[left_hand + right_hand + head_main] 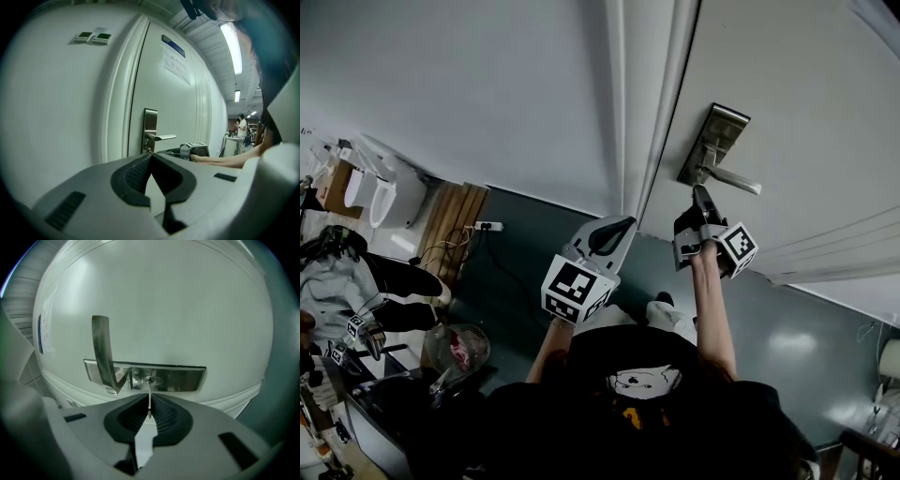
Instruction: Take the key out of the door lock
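A white door carries a steel lock plate with a lever handle. In the right gripper view a thin key sticks out of the keyhole in the plate, beside the handle. My right gripper is shut on the key, its tips close to the plate. In the head view this gripper sits just below the handle and hides the key. My left gripper hangs back from the door frame, shut with nothing in it. Its own view shows the jaws together, with the plate beyond.
A white wall runs left of the door frame. A power strip lies on the dark floor by the wall. A cluttered desk is at lower left. A paper notice hangs on the door.
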A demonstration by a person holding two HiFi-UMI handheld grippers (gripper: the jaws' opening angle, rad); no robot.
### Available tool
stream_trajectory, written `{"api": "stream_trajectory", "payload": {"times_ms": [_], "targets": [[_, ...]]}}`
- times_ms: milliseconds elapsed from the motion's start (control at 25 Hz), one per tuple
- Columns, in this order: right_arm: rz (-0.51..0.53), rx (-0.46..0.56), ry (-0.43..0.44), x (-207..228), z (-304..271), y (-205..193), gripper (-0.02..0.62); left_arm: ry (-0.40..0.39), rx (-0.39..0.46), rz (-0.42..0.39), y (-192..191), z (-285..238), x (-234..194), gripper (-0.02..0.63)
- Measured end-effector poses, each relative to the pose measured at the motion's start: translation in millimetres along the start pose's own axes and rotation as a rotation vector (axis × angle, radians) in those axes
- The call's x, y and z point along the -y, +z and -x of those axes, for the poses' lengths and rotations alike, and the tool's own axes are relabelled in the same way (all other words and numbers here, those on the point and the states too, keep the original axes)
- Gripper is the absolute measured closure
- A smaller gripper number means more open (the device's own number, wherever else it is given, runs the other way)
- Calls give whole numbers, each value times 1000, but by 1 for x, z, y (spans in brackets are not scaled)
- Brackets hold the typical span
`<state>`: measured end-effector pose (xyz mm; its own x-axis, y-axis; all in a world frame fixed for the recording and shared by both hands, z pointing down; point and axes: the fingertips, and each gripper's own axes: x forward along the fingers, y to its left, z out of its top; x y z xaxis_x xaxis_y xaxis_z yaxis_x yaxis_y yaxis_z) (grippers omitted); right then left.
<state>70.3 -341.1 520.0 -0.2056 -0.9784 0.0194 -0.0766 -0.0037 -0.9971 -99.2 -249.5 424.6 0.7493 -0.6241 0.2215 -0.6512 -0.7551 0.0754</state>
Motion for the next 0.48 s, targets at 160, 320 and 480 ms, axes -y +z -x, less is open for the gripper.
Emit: {"api": "stream_trajectory", "payload": {"times_ms": [160,320,480], "targets": [[18,-10,6,0,10,-5,574,-25,0,-2,-2,-1,3,600],[34,-19,10,-4,21,-12,574,-61,9,-12,0,-1,13,600],[50,-36,5,-5,34,-24,574,-90,22,-21,2,4,18,600]]}}
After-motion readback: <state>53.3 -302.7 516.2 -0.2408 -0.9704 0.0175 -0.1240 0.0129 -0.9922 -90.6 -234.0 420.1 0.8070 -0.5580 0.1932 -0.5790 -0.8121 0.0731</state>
